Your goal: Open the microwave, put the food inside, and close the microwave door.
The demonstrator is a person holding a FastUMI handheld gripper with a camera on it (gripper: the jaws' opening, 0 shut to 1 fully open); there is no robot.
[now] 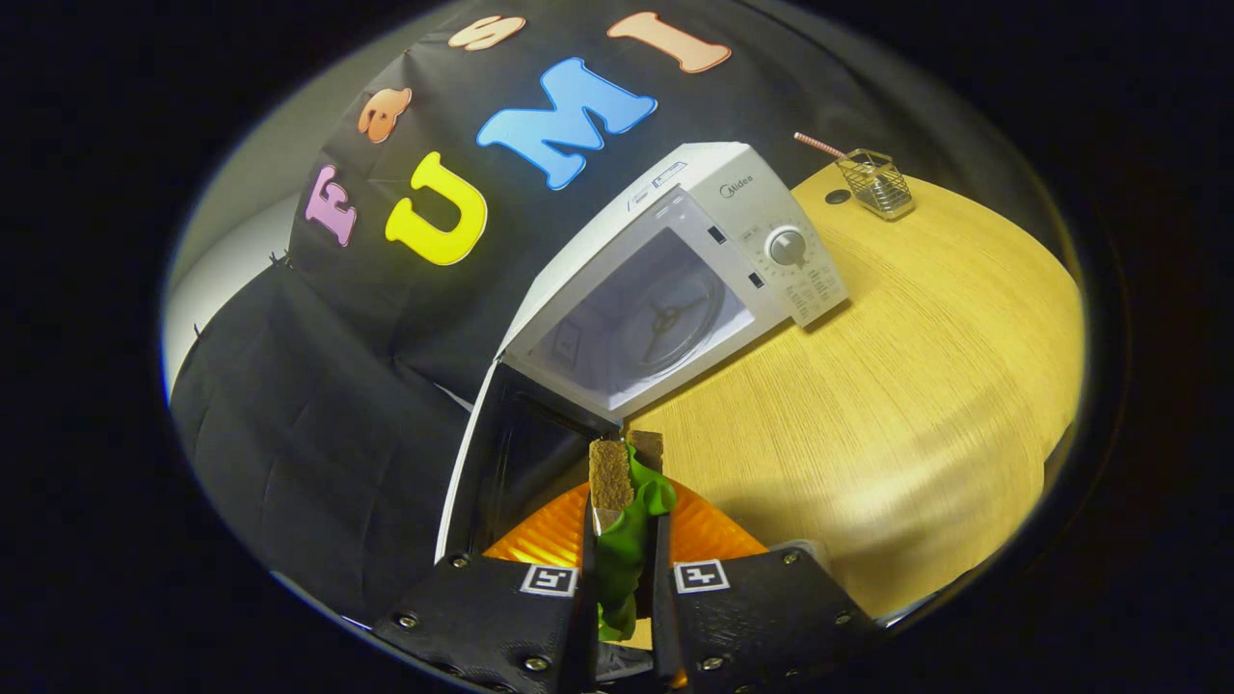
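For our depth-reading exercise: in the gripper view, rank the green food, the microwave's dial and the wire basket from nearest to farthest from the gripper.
1. Green food: between the fingers of the gripper.
2. Dial: on the microwave, beyond the fingers.
3. Wire basket: past the microwave, on the table.

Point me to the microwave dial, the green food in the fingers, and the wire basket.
microwave dial (788, 247), gripper view, centre of the round knob on the control panel.
green food (625, 549), gripper view, its middle, between the gripper's (625, 511) closed fingers.
wire basket (875, 183), gripper view, front mesh wall.
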